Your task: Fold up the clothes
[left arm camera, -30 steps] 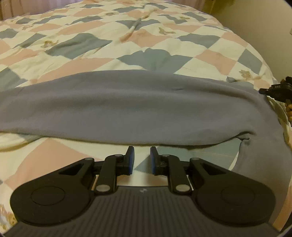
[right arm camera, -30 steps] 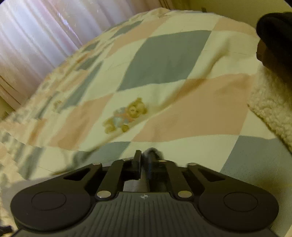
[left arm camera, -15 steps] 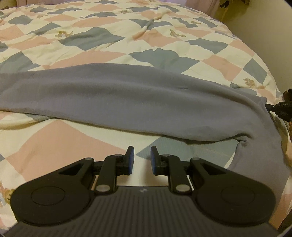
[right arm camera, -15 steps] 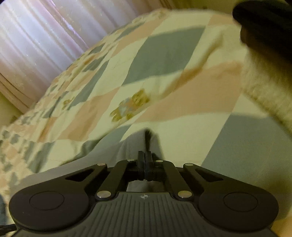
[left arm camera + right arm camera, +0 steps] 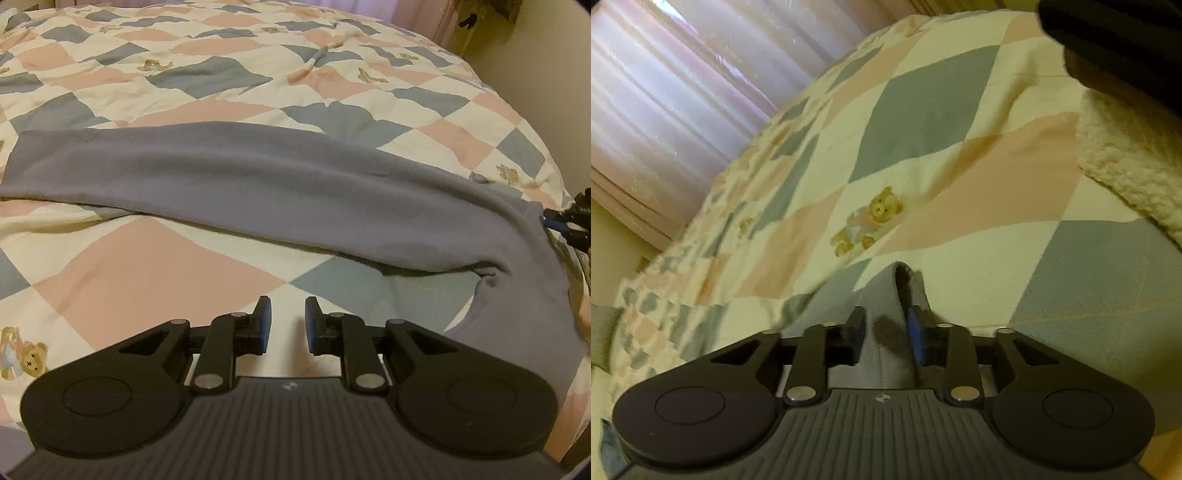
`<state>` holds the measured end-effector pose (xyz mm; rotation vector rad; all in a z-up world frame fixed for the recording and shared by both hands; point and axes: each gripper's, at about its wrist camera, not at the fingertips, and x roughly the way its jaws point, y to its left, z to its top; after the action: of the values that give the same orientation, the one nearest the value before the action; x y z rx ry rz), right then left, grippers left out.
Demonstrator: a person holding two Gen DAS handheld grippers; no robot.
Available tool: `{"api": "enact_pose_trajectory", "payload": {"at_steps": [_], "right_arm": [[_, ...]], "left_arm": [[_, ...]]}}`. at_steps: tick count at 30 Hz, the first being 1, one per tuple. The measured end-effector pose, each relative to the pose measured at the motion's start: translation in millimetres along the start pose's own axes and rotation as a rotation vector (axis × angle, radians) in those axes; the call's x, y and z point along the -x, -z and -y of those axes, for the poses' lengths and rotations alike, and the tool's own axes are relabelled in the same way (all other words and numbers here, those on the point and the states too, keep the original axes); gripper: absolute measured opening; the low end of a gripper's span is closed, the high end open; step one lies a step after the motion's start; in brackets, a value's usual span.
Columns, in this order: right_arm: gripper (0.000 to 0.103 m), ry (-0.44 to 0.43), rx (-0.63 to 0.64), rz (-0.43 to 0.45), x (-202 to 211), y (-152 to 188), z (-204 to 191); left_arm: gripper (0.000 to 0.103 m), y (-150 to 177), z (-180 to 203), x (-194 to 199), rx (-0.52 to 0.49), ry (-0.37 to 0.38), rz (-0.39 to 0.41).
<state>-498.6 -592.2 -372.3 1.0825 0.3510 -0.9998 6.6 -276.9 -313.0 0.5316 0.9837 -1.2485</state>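
Both tools stand with their jaws apart. Left tool (image 5: 287,321) hovers empty over the patchwork quilt of pink, grey-blue and cream diamonds (image 5: 147,266) that covers the bed, just short of the near edge of the long grey-lilac fleece-like garment (image 5: 258,184). Right tool (image 5: 884,332) has its black fingers spread on either side of a raised fold of the same grey cloth (image 5: 886,325); the fold lies between the pads, though the blur makes it hard to say whether either pad touches it.

This garment should handle as light, soft and limp: it will sag and drape from any pinch, will not hold a crease by itself, and is neither fragile nor slippery on the quilt. Good places to take hold are the corners and hemmed edges, where two layers give the pads something thick; the stitched edge shows in the right wrist view.

It looks plain, matt and unpatterned, spread in a long band across the bed from the far left to the right, where it bends and runs toward the near right corner, with a small pucker at the bend.
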Motion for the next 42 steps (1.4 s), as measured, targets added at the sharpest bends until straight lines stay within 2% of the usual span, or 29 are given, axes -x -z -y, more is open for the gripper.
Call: {"api": "enact_pose_trajectory", "payload": {"at_steps": [2, 4, 5, 8, 9, 11, 14, 15, 16, 17, 19, 20, 22, 24, 26, 28, 30, 32, 33, 35, 36, 38, 39, 42], "right_arm": [[0.035, 0.009, 0.013, -0.005, -7.7, -0.7, -1.6], [0.017, 0.012, 0.038, -0.015, -12.7, -1.3, -3.5], [0.001, 0.012, 0.058, -0.019, -14.0, -1.5, -4.9], [0.000, 0.051, 0.139, 0.033, -5.9, -0.2, -11.7], [0.000, 0.097, 0.149, 0.067, -2.8, -0.9, -11.7], [0.000, 0.161, 0.152, 0.081, -7.7, -2.2, -7.6], [0.007, 0.220, 0.181, 0.054, -20.3, -2.7, -8.8], [0.027, 0.227, 0.174, 0.054, -19.7, -3.6, -10.5], [0.035, 0.239, 0.150, 0.068, -14.3, -4.6, -13.2], [0.048, 0.293, 0.153, 0.103, -4.9, -3.3, -20.7], [0.048, 0.392, 0.251, 0.198, 21.6, 11.5, -44.2], [0.046, 0.399, 0.301, 0.225, 35.2, 23.8, -55.7], [0.034, 0.316, 0.366, 0.203, 64.6, 60.3, -71.3], [0.023, 0.270, 0.414, 0.101, 78.2, 100.8, -78.6], [0.021, 0.333, 0.443, -0.015, 82.8, 140.5, -70.8], [0.024, 0.478, 0.422, -0.097, 91.2, 169.6, -52.1], [0.028, 0.530, 0.351, -0.110, 114.0, 182.2, -42.7], [0.034, 0.504, 0.276, -0.104, 143.6, 185.5, -53.2], [0.042, 0.479, 0.262, -0.101, 157.3, 186.8, -66.0], [0.054, 0.426, 0.239, -0.095, 184.8, 189.8, -93.0], [0.057, 0.398, 0.234, -0.097, 195.2, 190.7, -106.3], [0.061, 0.318, 0.240, -0.103, 213.3, 195.3, -140.5], [0.064, 0.293, 0.251, -0.109, 220.0, 196.4, -155.9], [0.069, 0.234, 0.304, -0.116, 240.7, 198.5, -199.2]], "left_arm": [[0.015, 2.1, 1.1, -1.2, -0.002, 0.002, -0.005], [0.016, 3.8, 1.8, -2.6, -0.004, 0.003, -0.010], [0.016, 4.1, 2.0, -2.9, -0.005, 0.003, -0.011], [0.016, 4.5, 2.1, -2.4, -0.011, 0.002, -0.006], [0.016, 4.4, 2.0, -2.1, -0.014, 0.000, -0.003], [0.016, 3.8, 1.7, -2.2, -0.017, -0.009, 0.003], [0.016, 3.2, 1.0, -1.2, -0.012, -0.025, 0.009], [0.016, 3.3, 0.7, 0.4, -0.010, -0.030, 0.011], [0.016, 3.5, 0.2, 3.0, -0.008, -0.037, 0.013], [0.016, 4.0, -0.4, 7.0, -0.007, -0.043, 0.016], [0.016, 5.7, -2.2, 16.8, -0.004, -0.058, 0.023], [0.017, 7.2, -3.0, 22.3, -0.002, -0.069, 0.027], [0.018, 12.8, -4.4, 34.6, 0.009, -0.087, 0.030], [0.018, 21.5, -3.9, 48.6, 0.038, -0.097, 0.022], [0.018, 31.8, -2.3, 64.5, 0.076, -0.099, 0.008], [0.018, 40.9, 3.2, 82.7, 0.102, -0.110, -0.022], [0.018, 49.7, 9.7, 101.4, 0.124, -0.123, -0.055], [0.025, 57.5, 22.3, 119.4, 0.118, -0.151, -0.098], [0.030, 61.2, 31.0, 128.2, 0.107, -0.169, -0.121], [0.031, 68.5, 48.5, 145.0, 0.081, -0.192, -0.152], [0.032, 71.6, 57.6, 154.3, 0.072, -0.202, -0.163], [0.036, 74.6, 73.7, 174.6, 0.071, -0.207, -0.162], [0.040, 74.6, 80.7, 185.2, 0.075, -0.203, -0.156], [0.044, 71.5, 99.9, 220.3, 0.068, -0.193, -0.119]]}}
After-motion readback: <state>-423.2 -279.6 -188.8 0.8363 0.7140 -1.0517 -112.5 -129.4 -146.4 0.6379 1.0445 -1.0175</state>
